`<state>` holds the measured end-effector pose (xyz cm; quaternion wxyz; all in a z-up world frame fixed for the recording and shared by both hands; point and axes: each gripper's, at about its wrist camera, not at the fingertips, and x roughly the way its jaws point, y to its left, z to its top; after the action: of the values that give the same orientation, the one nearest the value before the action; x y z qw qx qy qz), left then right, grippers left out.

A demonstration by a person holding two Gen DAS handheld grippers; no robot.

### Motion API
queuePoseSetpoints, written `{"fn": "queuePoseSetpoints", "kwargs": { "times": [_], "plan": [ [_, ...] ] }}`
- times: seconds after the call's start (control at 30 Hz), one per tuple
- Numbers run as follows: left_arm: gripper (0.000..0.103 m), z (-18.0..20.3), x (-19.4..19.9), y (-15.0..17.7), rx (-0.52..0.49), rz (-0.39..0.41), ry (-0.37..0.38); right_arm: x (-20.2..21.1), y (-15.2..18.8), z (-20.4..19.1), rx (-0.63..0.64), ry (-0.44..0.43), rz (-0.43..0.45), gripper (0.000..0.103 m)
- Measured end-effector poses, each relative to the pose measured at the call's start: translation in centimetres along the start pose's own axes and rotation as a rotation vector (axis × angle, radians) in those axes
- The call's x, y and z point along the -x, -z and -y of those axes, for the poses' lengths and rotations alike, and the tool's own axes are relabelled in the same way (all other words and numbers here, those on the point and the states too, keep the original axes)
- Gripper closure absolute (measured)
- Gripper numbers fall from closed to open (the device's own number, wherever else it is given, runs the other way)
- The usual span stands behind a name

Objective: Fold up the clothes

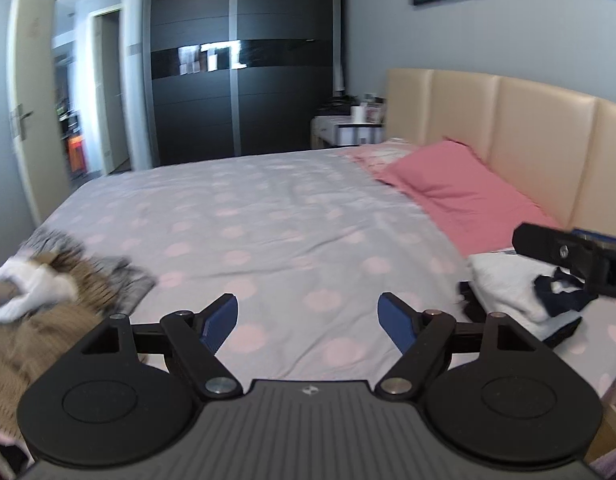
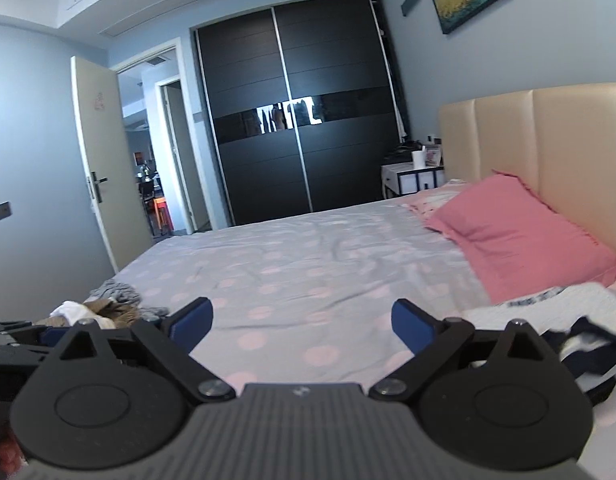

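Left wrist view first: left gripper spread wide over the dotted bedspread, nothing between the blue pads, with the unfolded heap of clothes off to the left and a folded white-and-navy stack to the right below the pink pillow. Over to the right wrist view: right gripper gaping just as wide and empty above the same bedspread, heap low on the left edge, folded stack beside the right finger, pillow against the beige headboard.

A pink pillow lies at the head of the bed, against the beige padded headboard. Beyond the bed's far edge stand a dark sliding wardrobe, a white nightstand and an open door.
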<state>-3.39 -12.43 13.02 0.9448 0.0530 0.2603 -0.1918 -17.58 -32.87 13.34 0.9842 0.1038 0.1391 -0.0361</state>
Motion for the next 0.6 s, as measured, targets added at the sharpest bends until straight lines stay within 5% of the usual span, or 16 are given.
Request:
{"fn": "queuePoseSetpoints", "kwargs": {
  "times": [0.2, 0.6],
  "plan": [
    [0.026, -3.9, 1.3, 3.4, 0.073, -0.008, -0.043, 0.2, 5.0, -4.6, 0.021, -0.026, -0.013, 0.005],
    [0.025, -8.8, 0.2, 13.6, 0.138, -0.035, -0.164, -2.6, 16.8, -9.4, 0.009, 0.07, -0.058, 0.005]
  ]
}}
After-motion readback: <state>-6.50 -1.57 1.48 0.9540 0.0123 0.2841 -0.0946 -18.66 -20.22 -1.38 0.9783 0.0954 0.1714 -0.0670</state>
